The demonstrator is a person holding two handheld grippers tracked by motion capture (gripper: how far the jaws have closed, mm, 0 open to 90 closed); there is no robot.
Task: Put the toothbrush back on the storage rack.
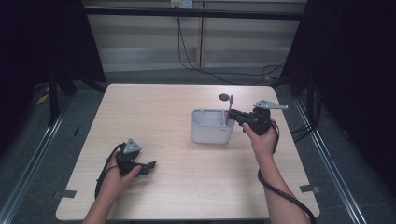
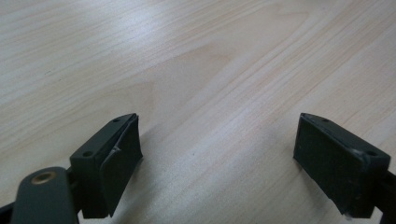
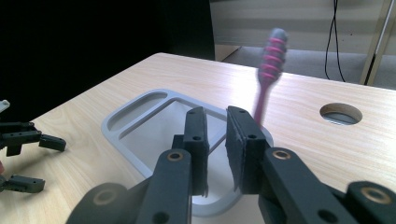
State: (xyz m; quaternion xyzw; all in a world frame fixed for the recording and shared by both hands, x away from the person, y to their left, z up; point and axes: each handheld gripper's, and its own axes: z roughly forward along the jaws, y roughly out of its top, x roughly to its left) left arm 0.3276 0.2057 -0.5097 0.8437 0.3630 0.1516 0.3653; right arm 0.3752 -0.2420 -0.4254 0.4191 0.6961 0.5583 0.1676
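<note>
On the pale wooden table [image 1: 177, 186], frame centre, the right gripper [image 3: 215, 140], jaws nearly shut and apparently empty, hovers over the grey holder [image 3: 140, 140] where the pink toothbrush [image 3: 268, 74] stands; the left gripper [image 2: 215, 158] rests wide open, holding nothing.

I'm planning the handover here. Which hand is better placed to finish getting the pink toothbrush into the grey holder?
Right, probably. The right gripper sits at the holder rim, beside the upright pink toothbrush standing in its corner. The left gripper, jaws open, rests on the table well away, near the front edge.

A pale wooden table [image 1: 177, 112] spans the middle; a round cable hole [image 1: 225, 97] sits toward its two o'clock; black cables [image 1: 196, 65] trail over grey floor [image 1: 154, 75] at twelve o'clock; dark curtains [image 1: 355, 70] at three.
</note>
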